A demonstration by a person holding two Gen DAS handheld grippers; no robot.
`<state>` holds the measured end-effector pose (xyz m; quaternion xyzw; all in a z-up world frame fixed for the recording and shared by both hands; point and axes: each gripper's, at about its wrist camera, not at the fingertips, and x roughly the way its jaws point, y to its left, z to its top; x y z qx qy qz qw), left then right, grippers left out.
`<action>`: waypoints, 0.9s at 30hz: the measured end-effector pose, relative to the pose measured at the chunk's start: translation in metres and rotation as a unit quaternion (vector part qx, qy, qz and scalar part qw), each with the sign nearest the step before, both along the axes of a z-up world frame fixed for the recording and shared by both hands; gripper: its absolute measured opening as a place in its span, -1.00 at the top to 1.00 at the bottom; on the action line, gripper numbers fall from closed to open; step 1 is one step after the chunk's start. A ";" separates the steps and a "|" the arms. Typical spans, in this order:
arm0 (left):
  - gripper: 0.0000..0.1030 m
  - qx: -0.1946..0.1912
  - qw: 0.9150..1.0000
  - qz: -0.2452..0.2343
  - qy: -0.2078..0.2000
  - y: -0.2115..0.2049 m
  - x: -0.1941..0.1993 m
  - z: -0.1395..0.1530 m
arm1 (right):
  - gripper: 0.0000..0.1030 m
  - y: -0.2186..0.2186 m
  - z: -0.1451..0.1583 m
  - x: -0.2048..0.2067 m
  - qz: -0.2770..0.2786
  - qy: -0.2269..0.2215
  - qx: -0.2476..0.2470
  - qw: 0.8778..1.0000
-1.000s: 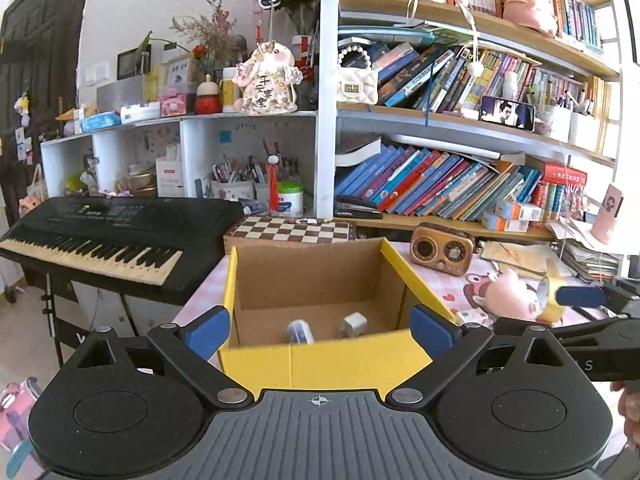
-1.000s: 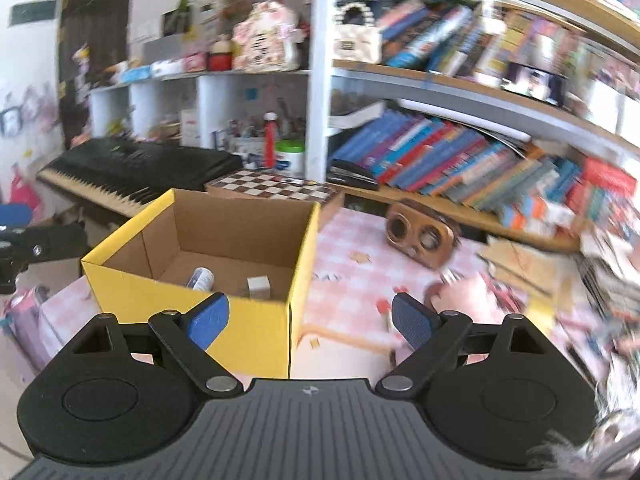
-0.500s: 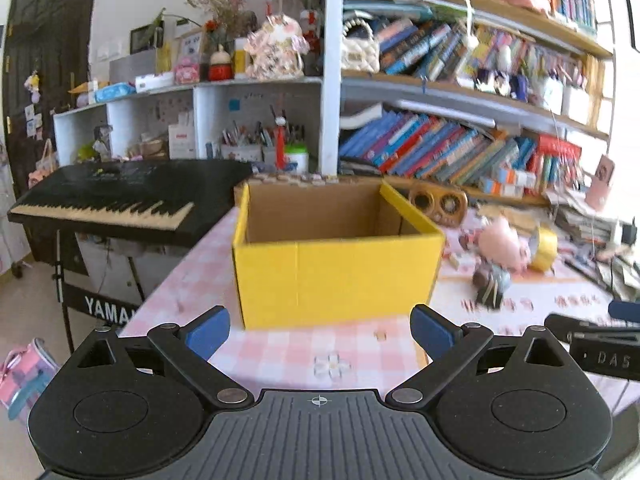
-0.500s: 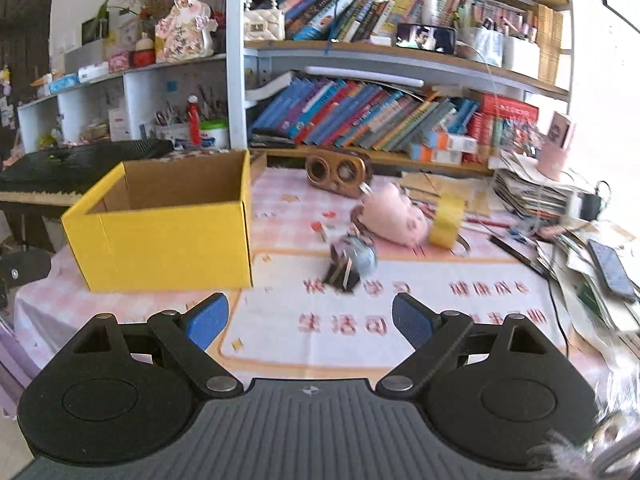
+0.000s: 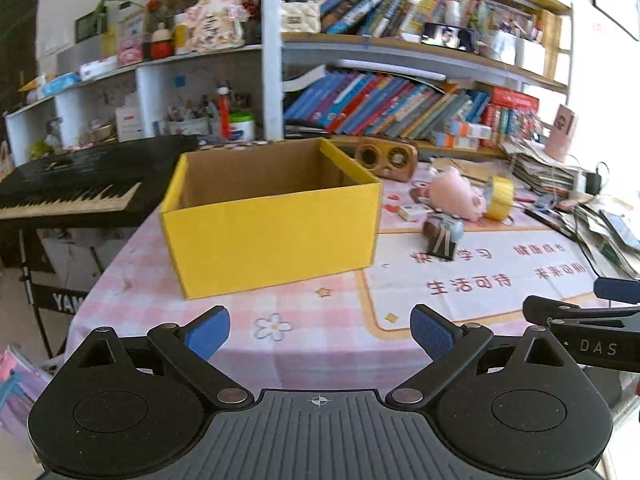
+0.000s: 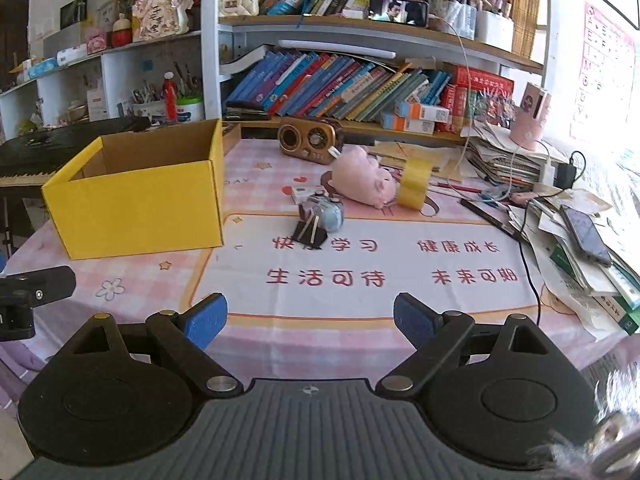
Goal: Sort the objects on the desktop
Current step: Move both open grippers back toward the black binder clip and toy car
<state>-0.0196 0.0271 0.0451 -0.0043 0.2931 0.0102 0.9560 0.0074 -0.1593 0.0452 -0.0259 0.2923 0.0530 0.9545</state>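
A yellow cardboard box (image 5: 272, 236) (image 6: 140, 204) stands open-topped on the pink checked tablecloth; its inside is hidden from here. To its right lie a black binder clip (image 6: 308, 234) (image 5: 440, 244), a small blue-grey object (image 6: 330, 212), a pink plush pig (image 6: 362, 182) (image 5: 456, 196) and a yellow tape roll (image 6: 414, 186) (image 5: 498, 198). My left gripper (image 5: 320, 334) is open and empty, hovering near the table's front edge before the box. My right gripper (image 6: 306, 318) is also open and empty, above the white mat with red characters.
A wooden retro radio (image 6: 310, 140) sits behind the pig. Stacked papers, a phone (image 6: 586, 234) and cables crowd the table's right side. A black keyboard (image 5: 68, 192) stands left of the table. Bookshelves fill the back wall.
Both grippers have pulled back from over the box toward the table's front edge and sunk lower. The box's inside, seen before with small items, is now out of sight. Both stay open.
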 end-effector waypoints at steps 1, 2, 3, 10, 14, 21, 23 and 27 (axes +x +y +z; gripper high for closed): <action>-0.92 0.002 1.000 -0.005 0.000 -0.003 0.001 0.000 | -0.76 -0.003 -0.001 0.001 -0.003 0.001 0.001 1.000; -0.92 0.004 1.000 -0.010 0.000 -0.007 0.003 0.000 | -0.76 -0.006 -0.002 0.001 -0.006 0.003 0.002 1.000; -0.92 0.006 1.000 -0.015 0.001 -0.011 0.005 0.000 | -0.76 -0.009 -0.003 0.002 -0.009 0.005 0.003 1.000; -0.92 0.012 0.999 -0.042 0.015 -0.036 0.023 -0.004 | -0.76 -0.030 -0.006 0.015 -0.030 0.018 0.001 0.999; -0.92 0.012 0.998 -0.054 0.025 -0.047 0.034 -0.006 | -0.76 -0.041 -0.008 0.023 -0.036 0.025 0.000 0.999; -0.92 0.011 0.997 -0.073 0.033 -0.064 0.051 -0.009 | -0.76 -0.059 -0.010 0.037 -0.047 0.033 0.001 0.998; -0.92 0.010 0.996 -0.077 0.035 -0.068 0.055 -0.010 | -0.76 -0.063 -0.011 0.041 -0.048 0.034 0.000 0.998; -0.92 0.009 0.996 -0.081 0.042 -0.074 0.063 -0.013 | -0.76 -0.068 -0.011 0.049 -0.049 0.039 -0.002 0.998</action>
